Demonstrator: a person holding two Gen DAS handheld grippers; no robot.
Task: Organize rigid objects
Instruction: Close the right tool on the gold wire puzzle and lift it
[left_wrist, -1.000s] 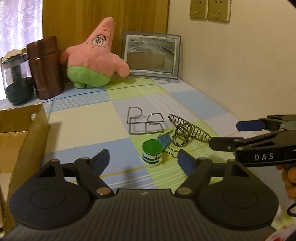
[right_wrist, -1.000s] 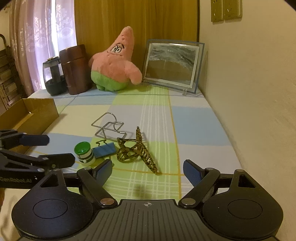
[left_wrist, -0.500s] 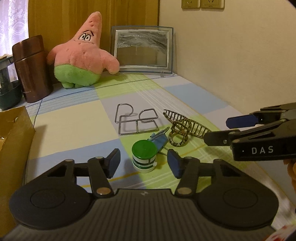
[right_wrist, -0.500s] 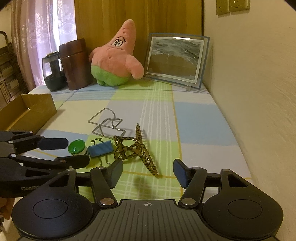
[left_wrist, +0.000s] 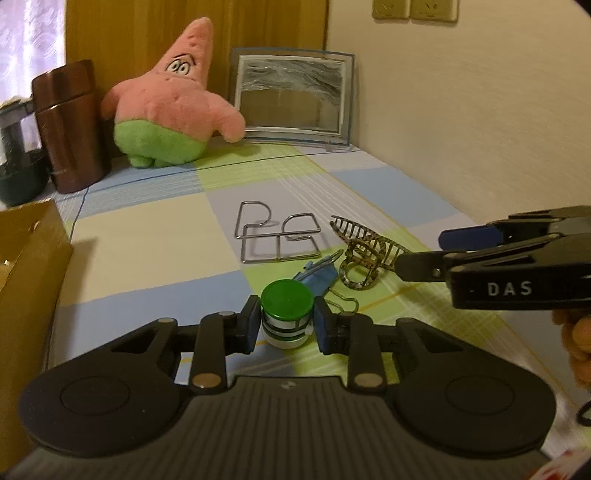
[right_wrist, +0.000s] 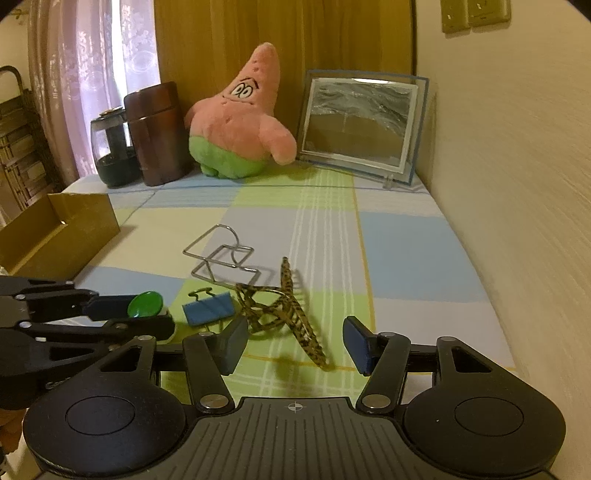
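Left wrist view: the left gripper (left_wrist: 284, 326) clamps a green-capped bottle (left_wrist: 287, 312) standing on the checked tablecloth (left_wrist: 155, 240).

Right gripper (right_wrist: 295, 345), its jaws having just been closing, stands partly open around the near end of a leopard-print hair claw (right_wrist: 284, 310), pads not touching it. A blue binder clip (right_wrist: 208, 313) lies between bottle and hair claw; a wire puzzle (left_wrist: 279, 238) lies just behind.

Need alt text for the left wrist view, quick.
The left tool is shut on a green-capped bottle standing on the checked cloth. Behind it lie a blue binder clip, wire puzzle and hair claw.
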